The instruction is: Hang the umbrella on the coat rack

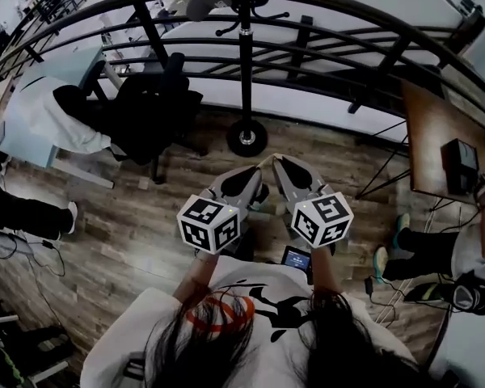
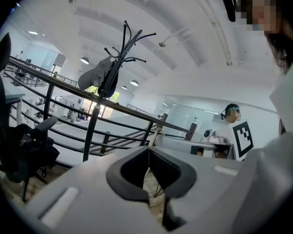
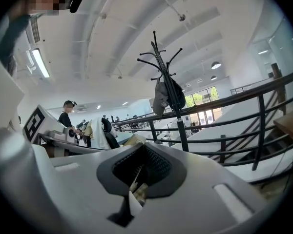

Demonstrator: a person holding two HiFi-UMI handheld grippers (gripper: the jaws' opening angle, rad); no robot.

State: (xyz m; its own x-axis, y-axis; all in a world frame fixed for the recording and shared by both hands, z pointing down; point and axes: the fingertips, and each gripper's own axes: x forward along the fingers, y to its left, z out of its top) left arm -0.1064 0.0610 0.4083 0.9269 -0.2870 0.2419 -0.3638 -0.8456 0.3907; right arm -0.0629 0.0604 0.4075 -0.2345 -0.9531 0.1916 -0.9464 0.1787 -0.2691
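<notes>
The black coat rack (image 1: 246, 71) stands on a round base just ahead of me, in front of the railing. A black folded umbrella (image 3: 174, 94) hangs from its hooks beside a grey cap (image 3: 160, 99). The left gripper view shows the same umbrella (image 2: 110, 79) and cap (image 2: 94, 75). Both grippers are held side by side, low and short of the rack. My left gripper (image 1: 257, 170) is shut, jaws pressed together with nothing held. My right gripper (image 1: 280, 162) is shut too, tips close to the left one's. Each points up toward the rack: left gripper (image 2: 149, 149), right gripper (image 3: 142, 146).
A curved black railing (image 1: 323, 35) runs behind the rack. A black office chair (image 1: 158, 107) and a desk with a white garment (image 1: 44, 120) stand to the left. At the right are a wooden table (image 1: 432, 132) and a person's legs (image 1: 420, 249). Another person's legs (image 1: 24, 212) are at the left.
</notes>
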